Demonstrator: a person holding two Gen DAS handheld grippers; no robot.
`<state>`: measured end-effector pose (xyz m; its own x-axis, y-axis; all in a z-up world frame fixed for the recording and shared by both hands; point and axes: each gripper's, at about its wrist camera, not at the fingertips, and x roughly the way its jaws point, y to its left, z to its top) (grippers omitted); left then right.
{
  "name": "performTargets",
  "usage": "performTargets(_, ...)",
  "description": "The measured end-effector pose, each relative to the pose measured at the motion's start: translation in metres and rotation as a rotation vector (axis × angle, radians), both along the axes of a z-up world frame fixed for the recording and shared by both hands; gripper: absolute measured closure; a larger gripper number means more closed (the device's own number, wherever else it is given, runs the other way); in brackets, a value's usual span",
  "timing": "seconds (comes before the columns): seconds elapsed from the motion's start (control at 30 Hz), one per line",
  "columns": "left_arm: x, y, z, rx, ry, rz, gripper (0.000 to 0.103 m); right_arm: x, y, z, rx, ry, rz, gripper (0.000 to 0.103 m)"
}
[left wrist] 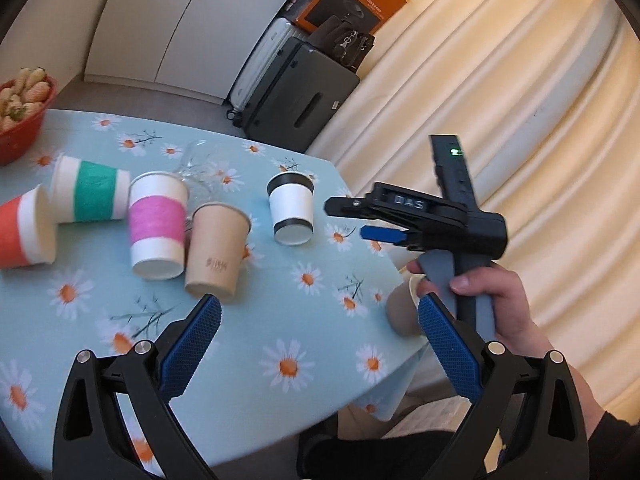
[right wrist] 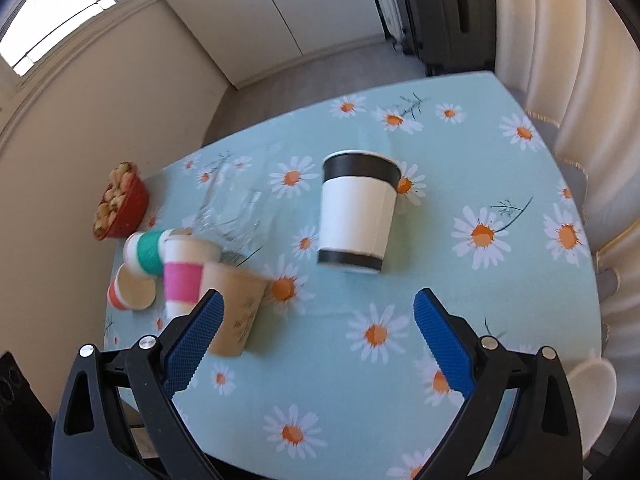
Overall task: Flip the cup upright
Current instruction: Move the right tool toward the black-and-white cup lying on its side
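Note:
Several paper cups stand or lie on the daisy tablecloth [left wrist: 304, 344]. A white cup with black bands [left wrist: 291, 213] [right wrist: 358, 212] stands alone, wide black rim at the top. A pink-banded cup [left wrist: 157, 225] [right wrist: 182, 280] and a brown cup [left wrist: 216, 250] [right wrist: 236, 312] stand beside each other. A green-banded cup [left wrist: 90, 195] [right wrist: 144, 250] and a red-banded cup [left wrist: 26, 234] [right wrist: 132, 290] lie on their sides. My left gripper [left wrist: 320, 344] is open and empty above the table. My right gripper [right wrist: 316, 340] [left wrist: 352, 216] is open and empty, just short of the white cup.
A red bowl of fruit [left wrist: 20, 120] [right wrist: 120, 204] sits at the table's far left. Clear glassware [left wrist: 198, 168] [right wrist: 236, 208] lies behind the cups. A beige cup [left wrist: 402, 312] shows at the table's right edge. Cream curtains [left wrist: 500, 100] hang right; suitcases [left wrist: 300, 96] stand beyond the table.

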<state>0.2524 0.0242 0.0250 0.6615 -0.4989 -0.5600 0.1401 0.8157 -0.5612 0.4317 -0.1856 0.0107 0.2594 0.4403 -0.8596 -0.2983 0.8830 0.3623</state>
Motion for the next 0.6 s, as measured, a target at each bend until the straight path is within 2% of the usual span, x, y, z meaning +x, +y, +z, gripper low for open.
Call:
performTargets(0.2,0.037,-0.001,-0.007,-0.019,0.041,-0.001,0.007,0.047,-0.005,-0.024,0.031,0.111,-0.055,0.011)
performTargets(0.33,0.052,0.009,-0.018,-0.040,0.077,0.020,0.007,0.067,-0.004,-0.032,0.015,0.122,-0.074,0.013)
performTargets(0.6,0.080,0.016,-0.029,-0.073,0.134,0.030,0.007,0.088,0.009,-0.051,-0.004,0.172,-0.049,0.026)
